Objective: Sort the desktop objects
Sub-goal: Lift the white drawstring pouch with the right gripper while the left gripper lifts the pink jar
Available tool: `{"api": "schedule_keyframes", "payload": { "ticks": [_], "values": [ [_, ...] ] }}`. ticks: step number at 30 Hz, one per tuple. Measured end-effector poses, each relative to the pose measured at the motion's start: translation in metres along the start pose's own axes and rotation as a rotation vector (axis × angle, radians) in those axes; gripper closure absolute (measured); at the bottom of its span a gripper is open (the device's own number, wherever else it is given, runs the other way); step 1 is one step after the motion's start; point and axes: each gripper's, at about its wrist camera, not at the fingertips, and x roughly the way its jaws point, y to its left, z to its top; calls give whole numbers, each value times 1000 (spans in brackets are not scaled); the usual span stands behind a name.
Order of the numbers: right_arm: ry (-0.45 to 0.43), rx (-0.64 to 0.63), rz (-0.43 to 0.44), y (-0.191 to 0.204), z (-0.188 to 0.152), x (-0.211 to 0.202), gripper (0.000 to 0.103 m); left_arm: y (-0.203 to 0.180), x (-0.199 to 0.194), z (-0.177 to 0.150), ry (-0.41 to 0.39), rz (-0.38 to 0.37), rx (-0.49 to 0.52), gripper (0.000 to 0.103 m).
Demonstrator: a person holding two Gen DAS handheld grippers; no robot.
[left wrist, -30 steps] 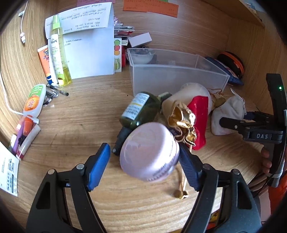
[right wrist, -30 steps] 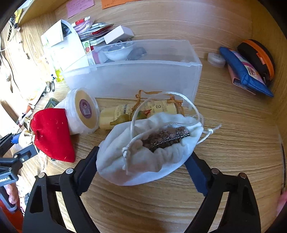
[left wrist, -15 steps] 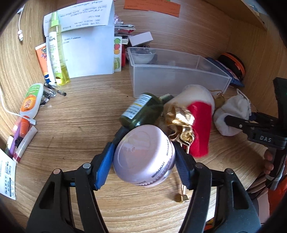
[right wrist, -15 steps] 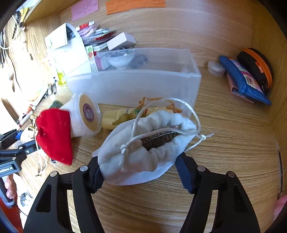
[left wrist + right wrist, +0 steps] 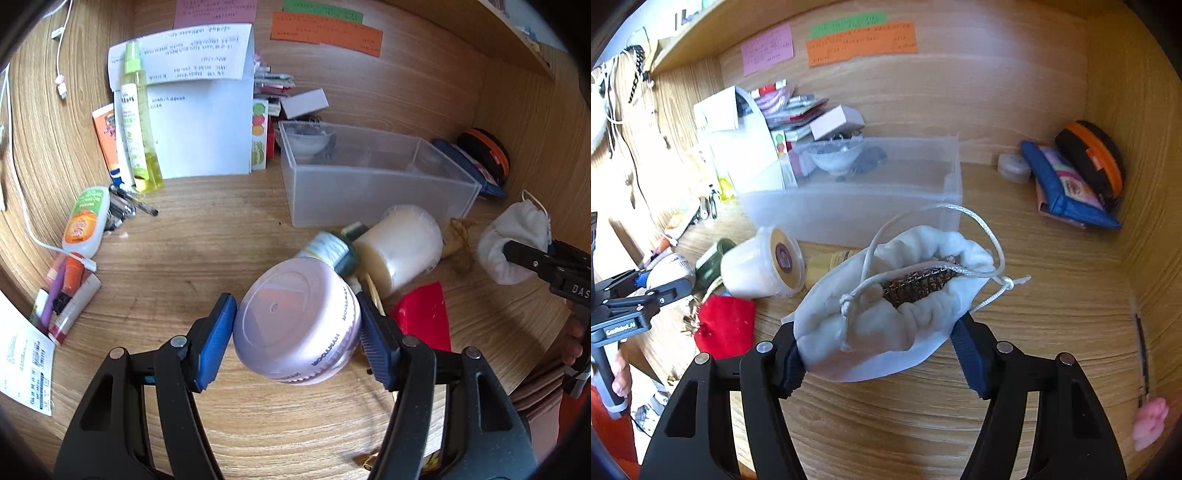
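Left wrist view: our left claw is clenched on a smooth lilac plastic jar, lifted clear of the worktop — we judge it bound for the frosted bin. Our right claw pinches a soft white drawstring pouch by its base, mouth upward — so its metallic contents stay put.

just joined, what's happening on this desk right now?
A person is sorting desk clutter with two handheld grippers. The left gripper is shut on a lilac jar, held above the wooden desk. The right gripper is shut on a white drawstring pouch, whose open mouth shows something dark and metallic inside. The clear plastic bin stands just behind. A cream tub, a green bottle and a red pouch lie on the desk.
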Motion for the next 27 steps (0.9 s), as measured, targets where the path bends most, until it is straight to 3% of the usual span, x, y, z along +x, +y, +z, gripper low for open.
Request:
{"api": "schedule_keyframes", "payload": {
  "ticks": [27],
  "values": [
    [-160, -103, -23, -2, 58, -42, 39, -39, -25, 98, -132, -125, 65, 39]
  ]
}}
